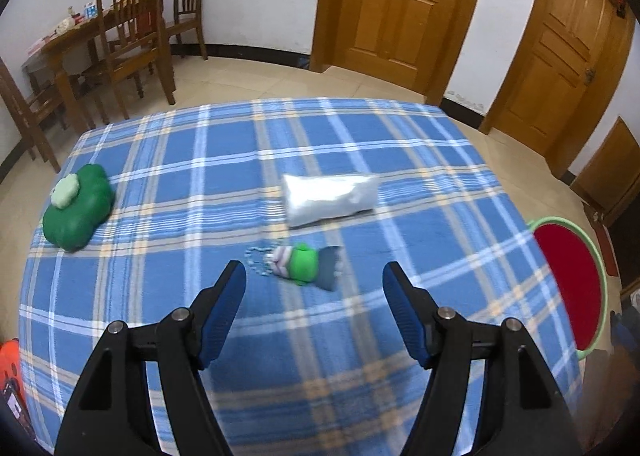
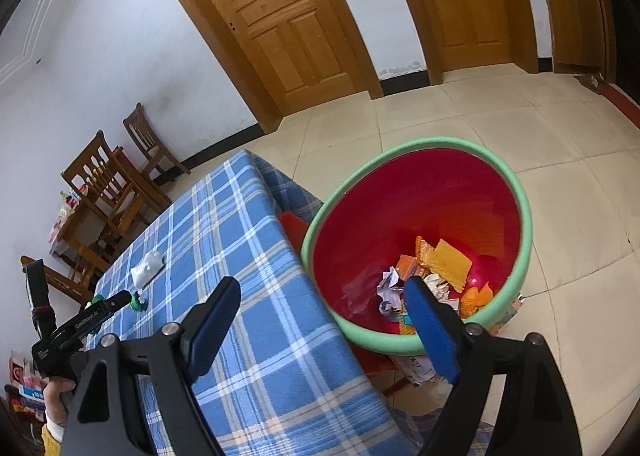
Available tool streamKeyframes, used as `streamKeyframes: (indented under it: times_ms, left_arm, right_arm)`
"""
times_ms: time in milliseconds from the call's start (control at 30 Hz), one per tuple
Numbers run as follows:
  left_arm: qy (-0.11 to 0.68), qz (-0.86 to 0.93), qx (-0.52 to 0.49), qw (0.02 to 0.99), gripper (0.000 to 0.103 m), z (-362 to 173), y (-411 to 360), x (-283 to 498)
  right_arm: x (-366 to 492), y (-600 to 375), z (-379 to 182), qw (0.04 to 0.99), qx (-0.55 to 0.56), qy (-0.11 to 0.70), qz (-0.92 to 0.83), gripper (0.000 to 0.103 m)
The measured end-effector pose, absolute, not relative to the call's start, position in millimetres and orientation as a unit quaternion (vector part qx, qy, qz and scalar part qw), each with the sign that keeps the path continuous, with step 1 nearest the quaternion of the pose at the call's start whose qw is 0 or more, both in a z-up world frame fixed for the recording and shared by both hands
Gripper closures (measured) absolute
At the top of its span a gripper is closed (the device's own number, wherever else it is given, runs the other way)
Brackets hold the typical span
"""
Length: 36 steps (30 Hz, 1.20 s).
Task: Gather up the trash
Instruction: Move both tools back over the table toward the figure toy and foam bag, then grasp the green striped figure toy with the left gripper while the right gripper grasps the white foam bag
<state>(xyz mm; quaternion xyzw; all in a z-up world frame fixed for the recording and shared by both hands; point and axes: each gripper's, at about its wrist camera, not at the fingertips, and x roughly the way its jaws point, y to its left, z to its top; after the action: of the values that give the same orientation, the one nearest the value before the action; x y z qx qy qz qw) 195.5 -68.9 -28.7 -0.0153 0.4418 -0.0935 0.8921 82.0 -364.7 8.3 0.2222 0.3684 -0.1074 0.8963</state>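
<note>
A crumpled white plastic bag (image 1: 330,200) lies in the middle of the blue plaid tablecloth (image 1: 168,160). Nearer to me lies a small green toy (image 1: 300,264) with a bead chain and a grey scrap. My left gripper (image 1: 315,270) hovers just short of the toy, open, with nothing between its blue pads. In the right wrist view the red bin with a green rim (image 2: 516,192) stands beside the table, with paper and orange wrappers (image 2: 436,272) inside. My right gripper (image 2: 322,284) is open and holds nothing, straddling the table edge and the bin.
A green clover-shaped object (image 1: 78,212) sits at the table's left edge. Wooden chairs (image 1: 132,28) and a side table stand by the far wall, with wooden doors (image 1: 400,8) behind. A hand (image 2: 56,396) holds the left gripper (image 2: 120,300). Tiled floor surrounds the bin.
</note>
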Motion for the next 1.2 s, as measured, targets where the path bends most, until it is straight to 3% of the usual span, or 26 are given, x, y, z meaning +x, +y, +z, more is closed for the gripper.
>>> streamKeyframes:
  times_ms: [367, 400, 467, 500, 1200]
  left_arm:
    - [0.444, -0.107, -0.002, 0.889, 0.033, -49, -66, 211]
    - [0.444, -0.11, -0.003, 0.889, 0.035, -50, -66, 211]
    - [0.45, -0.115, -0.01, 0.886, 0.05, -53, -65, 213]
    - [0.454, -0.12, -0.019, 0.883, 0.052, -54, -64, 214]
    - [0.409, -0.006, -0.059, 0.91, 0.053, -32, 19, 208]
  right_arm:
    - [106, -340, 8, 0.897, 0.199, 0.383, -0.093, 0.017]
    - [107, -339, 8, 0.897, 0.198, 0.384, -0.091, 0.017]
    - [111, -335, 8, 0.898, 0.195, 0.385, -0.087, 0.017]
    - [112, -333, 8, 0.898, 0.194, 0.386, -0.086, 0.017]
    - [176, -241, -2, 0.898, 0.15, 0.414, -0.007, 0.017]
